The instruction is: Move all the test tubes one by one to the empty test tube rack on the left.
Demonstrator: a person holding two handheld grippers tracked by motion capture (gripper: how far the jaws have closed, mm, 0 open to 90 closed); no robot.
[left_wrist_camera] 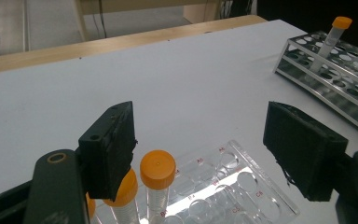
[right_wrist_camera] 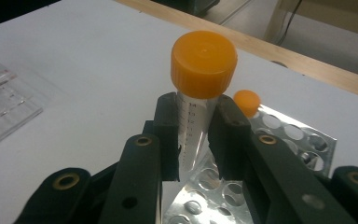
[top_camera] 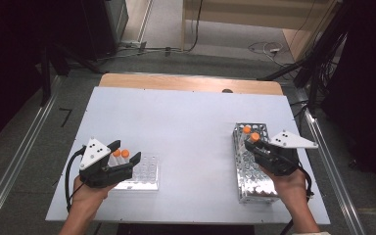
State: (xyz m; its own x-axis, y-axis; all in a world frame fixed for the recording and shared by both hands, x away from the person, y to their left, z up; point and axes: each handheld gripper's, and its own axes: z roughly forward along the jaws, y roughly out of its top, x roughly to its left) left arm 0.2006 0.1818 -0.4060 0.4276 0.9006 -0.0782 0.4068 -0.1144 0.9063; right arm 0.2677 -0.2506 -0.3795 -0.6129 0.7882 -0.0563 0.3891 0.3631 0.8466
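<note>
My right gripper (top_camera: 252, 145) (right_wrist_camera: 193, 135) is shut on a clear tube with an orange cap (top_camera: 255, 137) (right_wrist_camera: 203, 58), held upright just above the far end of a metal rack (top_camera: 254, 181) (right_wrist_camera: 279, 135). A second orange-capped tube (top_camera: 246, 129) (right_wrist_camera: 247, 101) stands in that rack's far end. My left gripper (top_camera: 126, 152) (left_wrist_camera: 205, 154) is open over the near-left part of the table. Two orange-capped tubes (top_camera: 125, 153) (left_wrist_camera: 157, 168) stand by its left jaw at the end of a clear well plate (top_camera: 144, 174) (left_wrist_camera: 233, 186); the pads touch neither.
The white table top (top_camera: 186, 122) stretches wide between the well plate and the rack, with a wooden strip (top_camera: 191, 82) along its far edge. Cables and dark stands lie on the floor beyond. The rack runs close to the table's right edge.
</note>
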